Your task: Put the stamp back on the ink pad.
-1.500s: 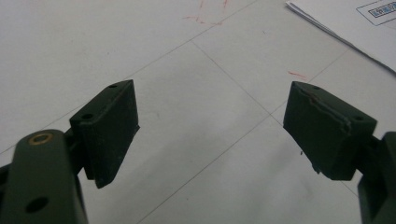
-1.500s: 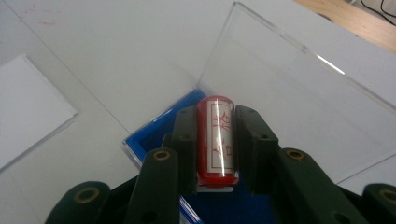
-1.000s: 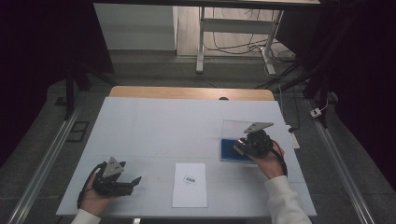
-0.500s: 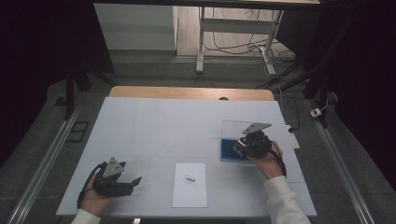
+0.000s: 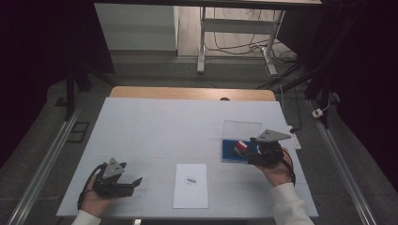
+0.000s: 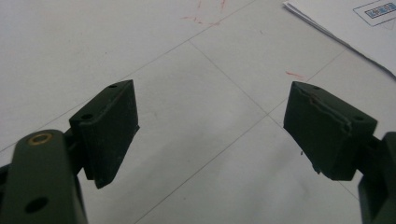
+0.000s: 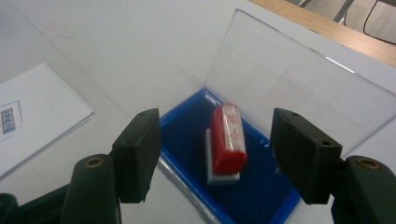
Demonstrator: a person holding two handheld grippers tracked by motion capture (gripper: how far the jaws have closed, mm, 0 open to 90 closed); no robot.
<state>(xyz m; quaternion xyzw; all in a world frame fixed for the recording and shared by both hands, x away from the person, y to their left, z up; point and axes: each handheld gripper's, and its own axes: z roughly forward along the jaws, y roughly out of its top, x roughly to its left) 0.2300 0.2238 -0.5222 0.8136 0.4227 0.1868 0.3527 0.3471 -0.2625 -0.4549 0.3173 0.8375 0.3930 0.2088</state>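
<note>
Jaws apart, the right tool (image 7: 212, 158) straddles a red stamp (image 7: 228, 140) on its blue ink pad (image 7: 187, 126); squeezing squarely looks wisest, while the left tool (image 6: 210, 135) gapes at seven o'clock.

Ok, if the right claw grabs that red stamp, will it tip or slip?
The stamp looks rigid and light. It stands tall and narrow on the blue pad, so a sideways nudge could tip it. Its glossy red top may be slippery; the open right claw brackets it.
</note>
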